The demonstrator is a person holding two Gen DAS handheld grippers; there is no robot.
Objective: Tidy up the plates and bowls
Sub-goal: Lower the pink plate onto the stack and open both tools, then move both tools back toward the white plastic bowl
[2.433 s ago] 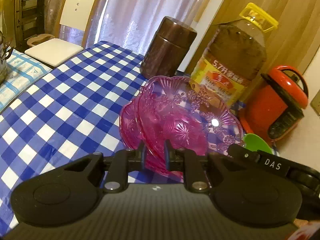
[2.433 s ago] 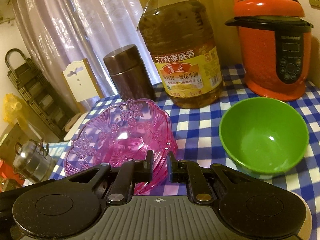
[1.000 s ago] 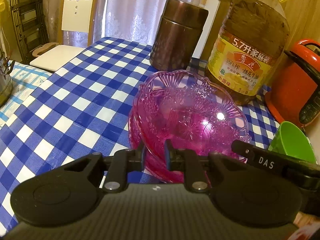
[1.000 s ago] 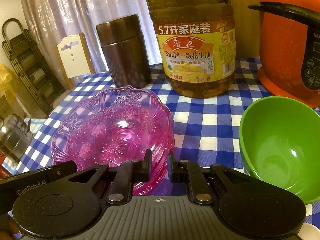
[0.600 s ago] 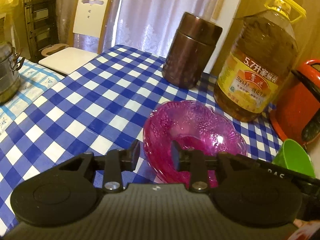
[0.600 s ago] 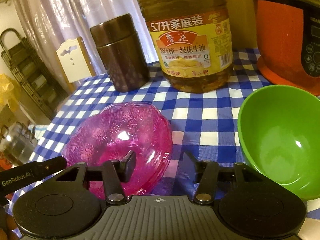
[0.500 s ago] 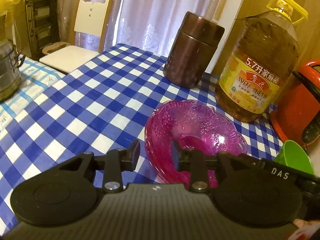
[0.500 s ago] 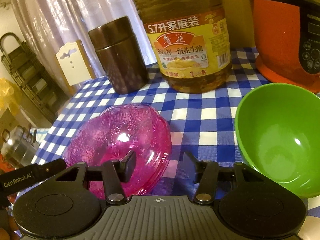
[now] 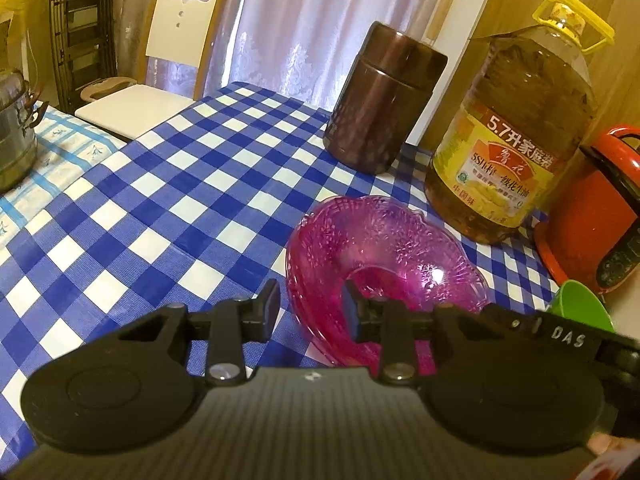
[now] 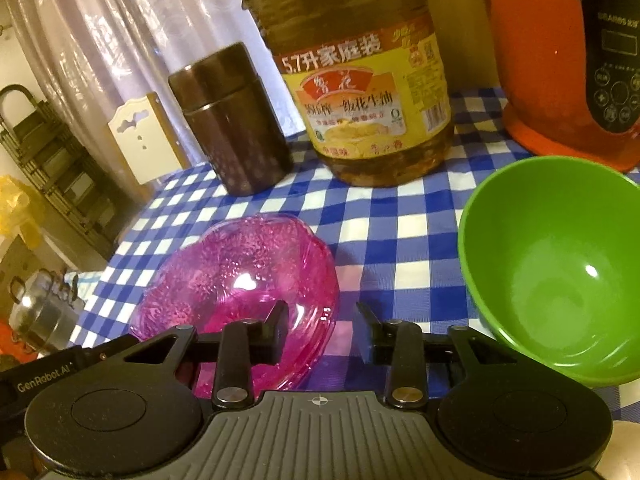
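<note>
A stack of clear pink patterned bowls rests flat on the blue checked tablecloth. My left gripper is open and straddles the stack's near left rim, with neither pad pressing on it. My right gripper straddles the near right rim. Its jaws are closing, with a gap still showing on both sides of the rim. An empty green bowl stands on the cloth to the right of the pink stack.
Behind the bowls stand a large oil bottle, a brown canister and a red rice cooker. A white chair and a steel pot are off to the left.
Both grippers have let go of the pink stack, which has gone from tilted up to lying flat on the cloth. The right jaws have narrowed a little since half a second ago.
</note>
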